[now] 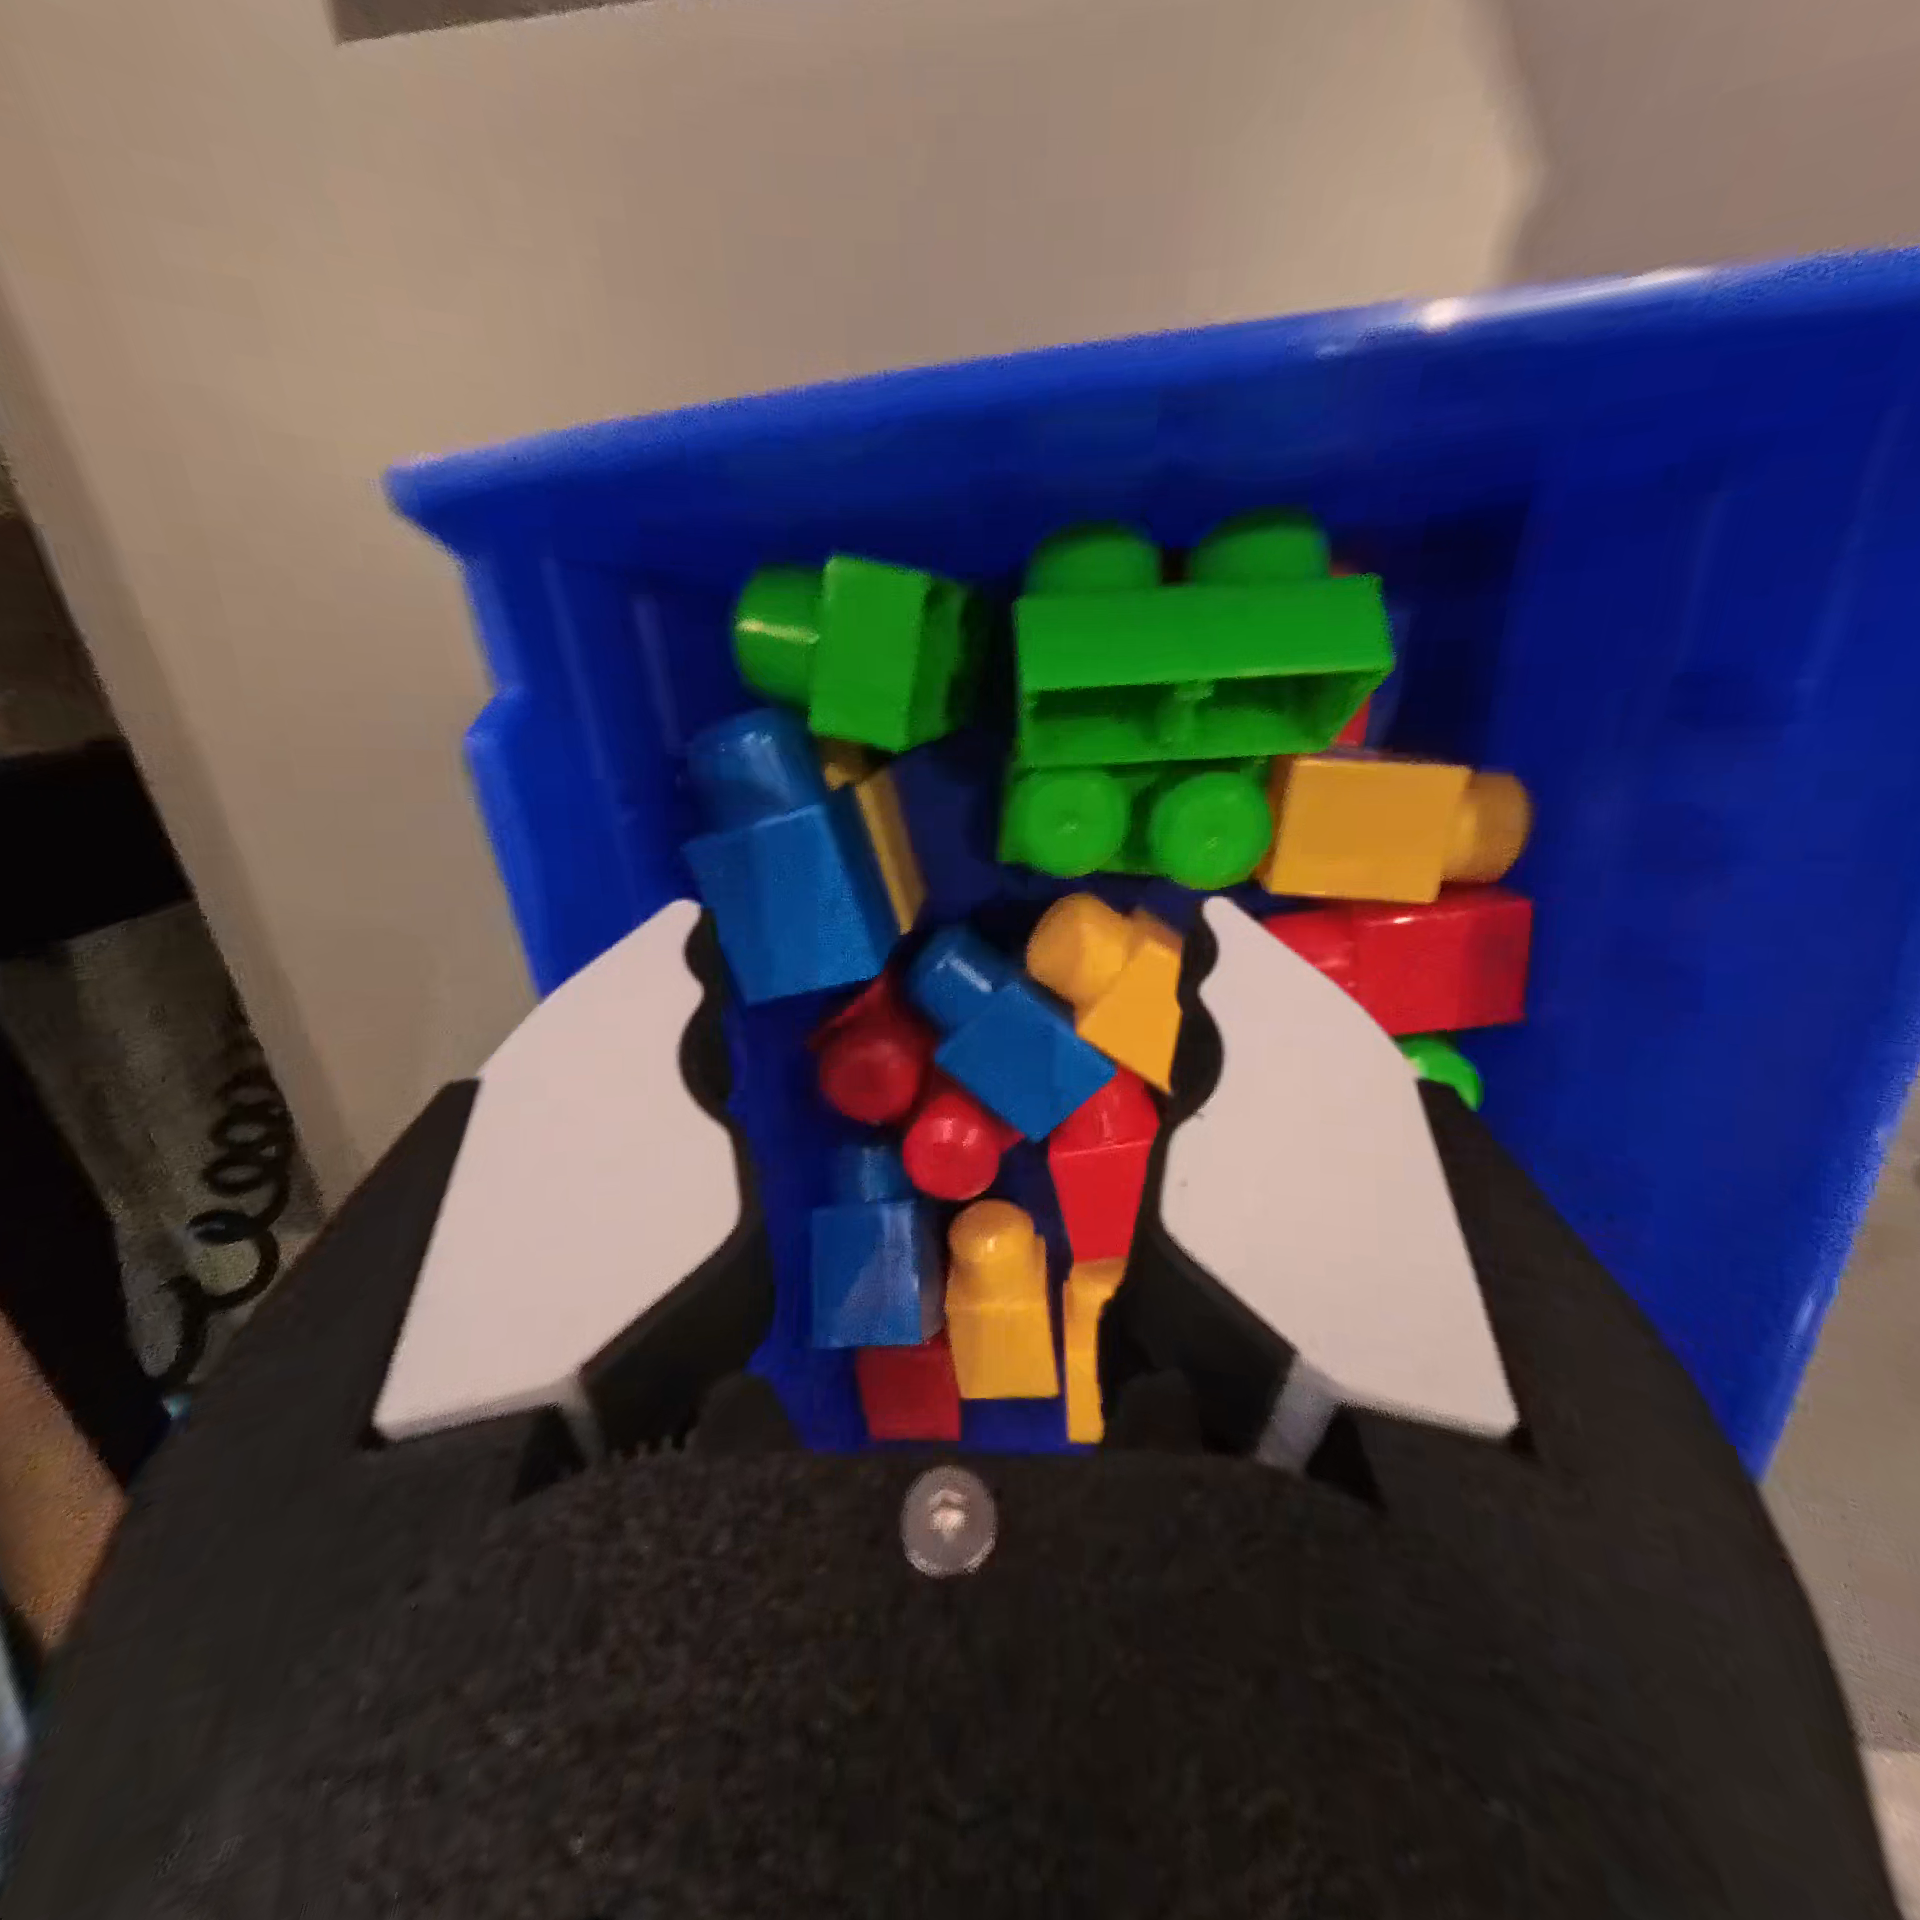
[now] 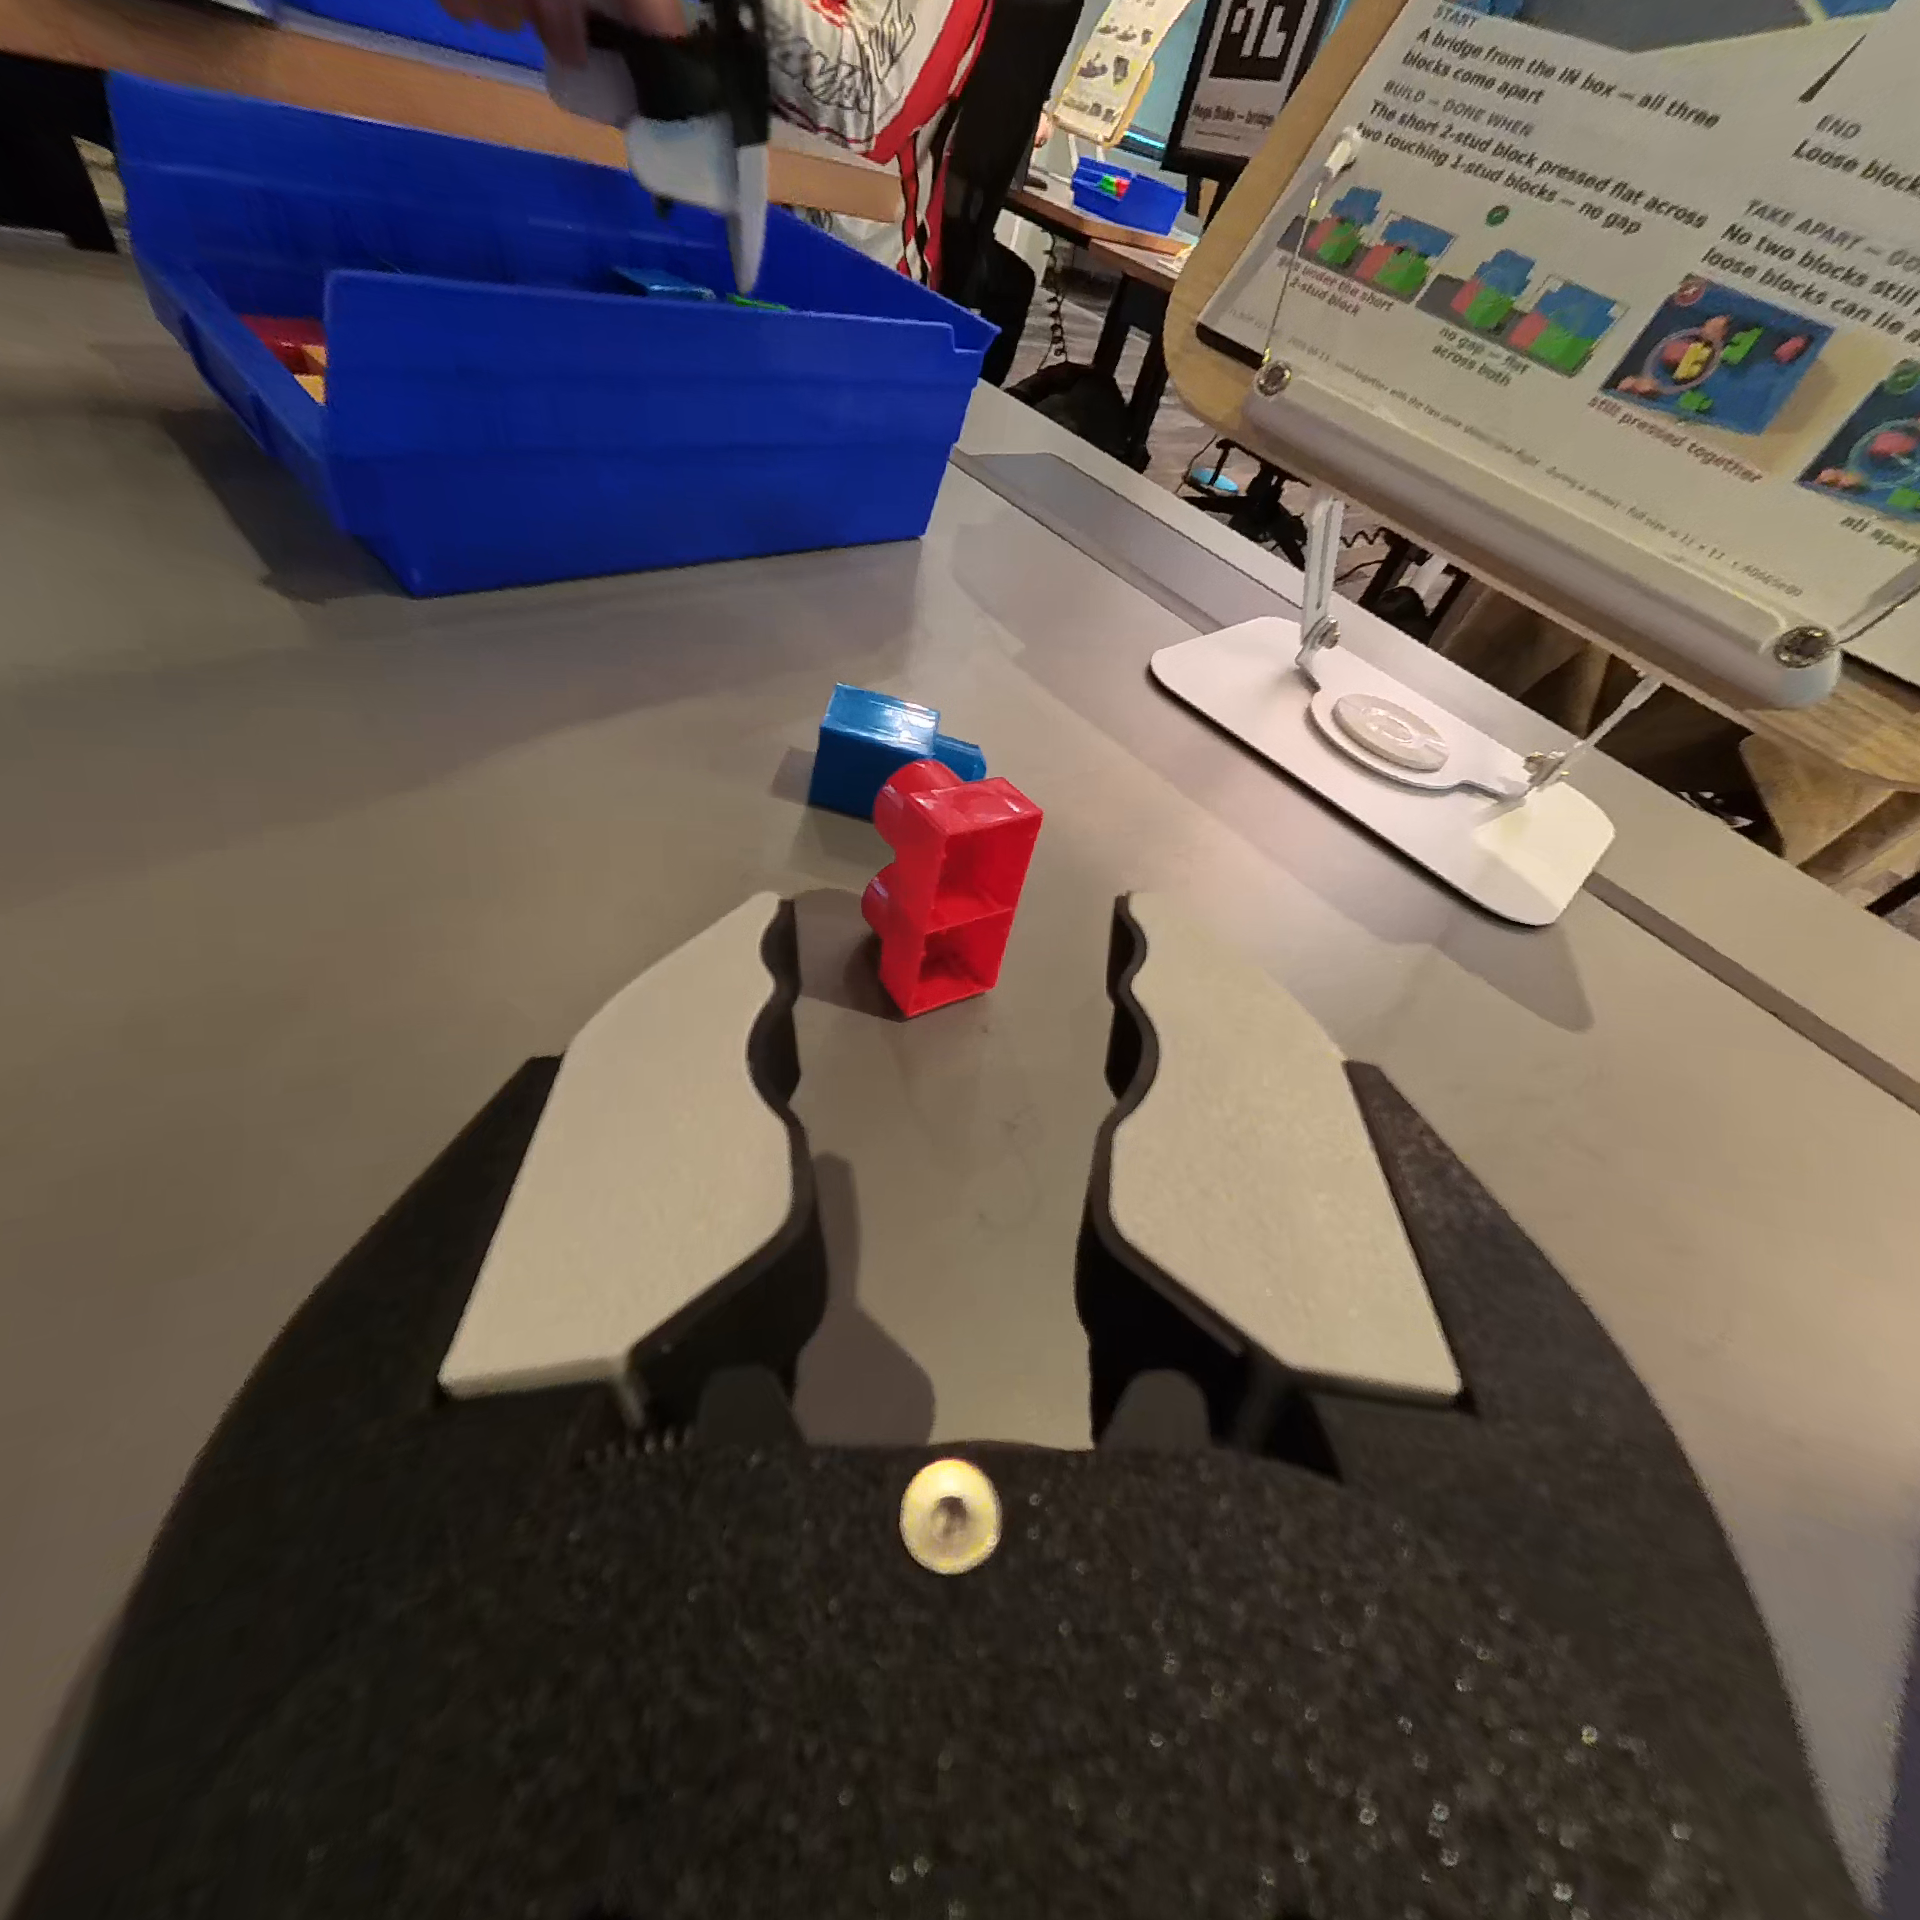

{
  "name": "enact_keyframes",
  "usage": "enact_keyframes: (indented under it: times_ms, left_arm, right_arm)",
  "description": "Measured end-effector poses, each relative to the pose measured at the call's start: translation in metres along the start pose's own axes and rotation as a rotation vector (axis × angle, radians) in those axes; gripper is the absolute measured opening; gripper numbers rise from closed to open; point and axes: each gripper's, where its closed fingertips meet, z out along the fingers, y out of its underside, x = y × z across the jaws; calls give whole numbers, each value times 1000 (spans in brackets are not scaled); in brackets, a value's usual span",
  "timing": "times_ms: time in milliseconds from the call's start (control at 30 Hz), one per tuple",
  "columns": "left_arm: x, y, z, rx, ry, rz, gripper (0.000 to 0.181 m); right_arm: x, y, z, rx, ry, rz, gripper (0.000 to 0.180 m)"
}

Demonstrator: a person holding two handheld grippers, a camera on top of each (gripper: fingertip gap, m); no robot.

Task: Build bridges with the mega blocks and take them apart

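Note:
In the left wrist view my left gripper (image 1: pixel 948 920) is open, pointing down into a blue bin (image 1: pixel 1714 727) full of loose blocks: green two-stud blocks (image 1: pixel 1195 665), a blue one-stud block (image 1: pixel 1018 1029), yellow (image 1: pixel 1122 997) and red (image 1: pixel 1434 956) ones. The blue and yellow one-stud blocks lie between its fingertips, untouched. In the right wrist view my right gripper (image 2: pixel 945 914) is open, low over the grey table (image 2: pixel 416 831). A red two-stud block (image 2: pixel 951 904) lies on its side just ahead, between the fingertips. A blue one-stud block (image 2: pixel 873 753) lies behind it. The left gripper (image 2: pixel 717 177) shows above the bin (image 2: pixel 623 436).
An instruction board on a white stand (image 2: pixel 1382 758) is at the right of the table. A person in a red and white shirt (image 2: pixel 883 94) stands behind the bin. Another blue bin (image 2: pixel 1127 192) sits on a far table. A wall rises behind the bin in the left wrist view.

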Motion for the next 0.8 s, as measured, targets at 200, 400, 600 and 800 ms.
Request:
enact_keyframes:
  times_ms: [200, 400, 600, 800]
  left_arm:
    - [-17, 16, 17, -17, 15, -120, 62]
    - [-16, 9, 41, 32, 60, -193, 45]
    - [-16, 7, 34, 22, 35, -145, 42]
    - [26, 8, -75, 237, 104, 144, 42]
  right_arm:
    - [-2, 1, 1, -7, 3, -21, 56]
    - [-1, 0, 1, -3, 0, -12, 56]
    - [-1, 1, 0, -5, 2, -13, 55]
    - [3, 1, -1, -3, 12, -1, 55]
